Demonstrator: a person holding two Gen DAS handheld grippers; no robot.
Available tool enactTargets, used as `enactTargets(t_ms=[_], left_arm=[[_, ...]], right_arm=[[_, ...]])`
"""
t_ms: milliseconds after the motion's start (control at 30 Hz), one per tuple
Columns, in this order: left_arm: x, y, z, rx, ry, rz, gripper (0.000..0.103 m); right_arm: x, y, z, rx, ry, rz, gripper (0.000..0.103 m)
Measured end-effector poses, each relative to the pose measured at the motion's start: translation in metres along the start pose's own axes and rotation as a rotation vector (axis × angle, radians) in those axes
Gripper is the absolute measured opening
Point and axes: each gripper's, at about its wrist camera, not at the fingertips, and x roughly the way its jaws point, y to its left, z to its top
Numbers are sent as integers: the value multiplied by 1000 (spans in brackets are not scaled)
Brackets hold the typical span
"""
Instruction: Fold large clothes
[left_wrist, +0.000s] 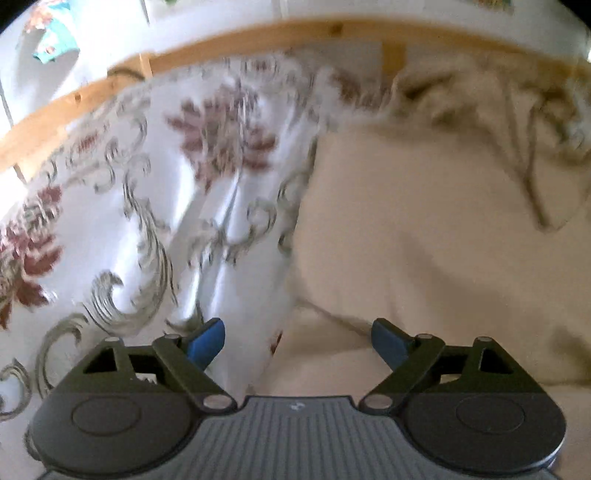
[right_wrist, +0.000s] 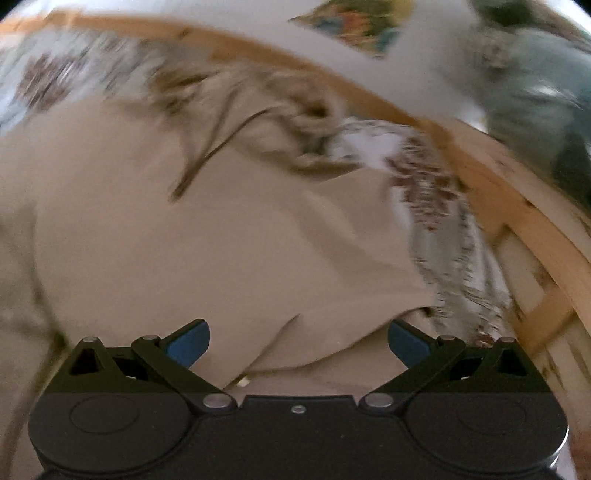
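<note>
A large cream garment lies spread on a white bedcover with a maroon and grey flower print. Its far end is bunched, with a drawstring showing. In the left wrist view my left gripper hangs open just above the garment's left edge, where cream cloth meets the bedcover; nothing is between its blue pads. In the right wrist view the same garment fills the frame, with a folded flap near the bottom. My right gripper is open over that flap, its blue fingertips wide apart and gripping nothing.
A light wooden bed frame runs along the far side and curves down the right in the right wrist view. Beyond it are a white wall, a colourful cloth and a grey-blue bundle.
</note>
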Motion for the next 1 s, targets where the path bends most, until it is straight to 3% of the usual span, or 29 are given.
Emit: enactTargets(t_ms=[200, 333, 500, 667, 867, 1000], left_arm=[[5, -2, -1, -39, 26, -4, 90], [-14, 10, 16, -142, -51, -83, 94], [-15, 11, 70, -88, -163, -97, 98], [15, -5, 139, -30, -251, -139, 100], [81, -56, 210, 73, -252, -177, 95], [114, -85, 242, 126, -214, -152, 82]], right_arm=[[2, 6, 0, -16, 22, -9, 102], [-16, -8, 6, 61, -112, -14, 102], [-16, -10, 16, 89, -246, -39, 102], [10, -12, 40, 41, -357, -132, 102], [45, -41, 76, 246, -375, -145, 101], [62, -60, 87, 317, -346, -127, 84]])
